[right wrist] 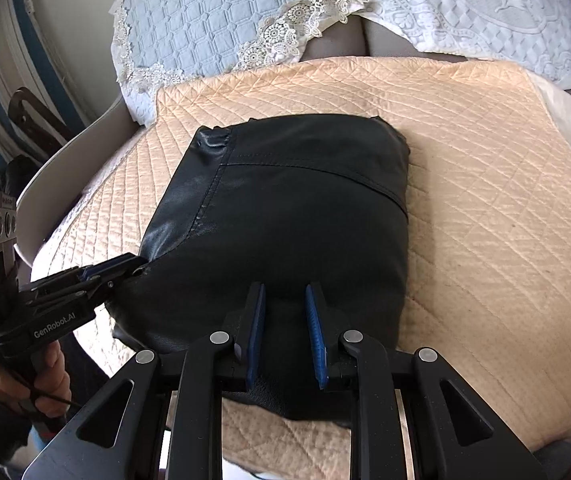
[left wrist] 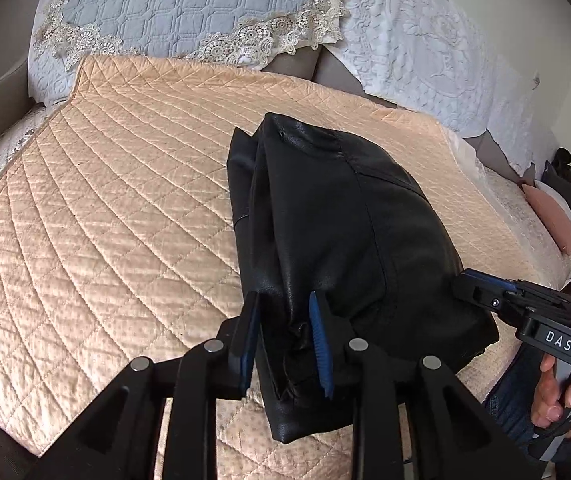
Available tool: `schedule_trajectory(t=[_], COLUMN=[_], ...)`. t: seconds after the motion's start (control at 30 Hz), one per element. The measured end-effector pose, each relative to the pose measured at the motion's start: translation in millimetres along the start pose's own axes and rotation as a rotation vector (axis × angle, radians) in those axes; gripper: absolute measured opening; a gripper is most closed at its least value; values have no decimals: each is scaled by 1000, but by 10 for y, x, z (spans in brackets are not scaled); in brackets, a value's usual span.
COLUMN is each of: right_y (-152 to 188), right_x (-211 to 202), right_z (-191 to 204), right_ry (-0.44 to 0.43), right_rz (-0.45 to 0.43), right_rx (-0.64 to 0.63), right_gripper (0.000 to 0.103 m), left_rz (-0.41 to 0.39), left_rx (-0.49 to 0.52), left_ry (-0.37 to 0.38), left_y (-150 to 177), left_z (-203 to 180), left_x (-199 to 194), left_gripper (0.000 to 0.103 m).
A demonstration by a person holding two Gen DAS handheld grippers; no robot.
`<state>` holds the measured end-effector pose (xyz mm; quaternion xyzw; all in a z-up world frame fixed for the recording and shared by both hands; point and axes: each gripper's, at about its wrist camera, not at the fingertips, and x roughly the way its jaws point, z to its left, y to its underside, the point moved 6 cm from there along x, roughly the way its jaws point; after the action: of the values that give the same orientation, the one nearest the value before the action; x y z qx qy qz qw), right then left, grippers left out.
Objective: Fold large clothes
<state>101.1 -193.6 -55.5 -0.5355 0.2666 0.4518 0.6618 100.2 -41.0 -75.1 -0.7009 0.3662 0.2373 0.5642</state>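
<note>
A black leather garment (left wrist: 337,216) lies folded into a thick block on a peach quilted cover (left wrist: 105,208); it also shows in the right wrist view (right wrist: 285,216). My left gripper (left wrist: 285,312) has its jaws partly closed around the garment's near left edge, with folds of leather between the blue pads. My right gripper (right wrist: 285,300) sits over the near edge with a narrow gap between its pads and leather between them. The right gripper also shows from the side (left wrist: 469,280), touching the garment's right edge. The left gripper shows from the side (right wrist: 129,260) at the garment's left edge.
The peach cover (right wrist: 485,200) lies on a bed. A blue quilted pillow with lace trim (left wrist: 173,8) and a white embossed pillow (left wrist: 425,40) stand at the back. A pink cushion (left wrist: 553,216) is at the far right. A grey bed frame edge (right wrist: 69,160) runs along the left.
</note>
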Motion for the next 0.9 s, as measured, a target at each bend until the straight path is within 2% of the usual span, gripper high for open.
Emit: schedule_trajectory(t=[0.17, 0.3, 0.43, 0.73, 0.9], right_y=[31, 117, 173, 225, 235], right_x=[-231, -198, -118, -67, -70], right_z=[154, 184, 156, 134, 135], right_ry=[-19, -22, -17, -10, -6], right_rz=[-32, -13, -1, 6, 4], right_rx=[-43, -57, -45, -37, -40], right_gripper=[22, 22, 22, 22, 22], left_rz=[-9, -20, 28, 36, 38], left_rx=[11, 47, 64, 67, 51], left_ry=[-13, -25, -52, -57, -58], left_y=[-19, 44, 191, 226, 232], left_z=[-58, -144, -128, -129, -110], left_x=[-257, -378, -212, -172, -158], left_gripper=[28, 26, 28, 30, 35])
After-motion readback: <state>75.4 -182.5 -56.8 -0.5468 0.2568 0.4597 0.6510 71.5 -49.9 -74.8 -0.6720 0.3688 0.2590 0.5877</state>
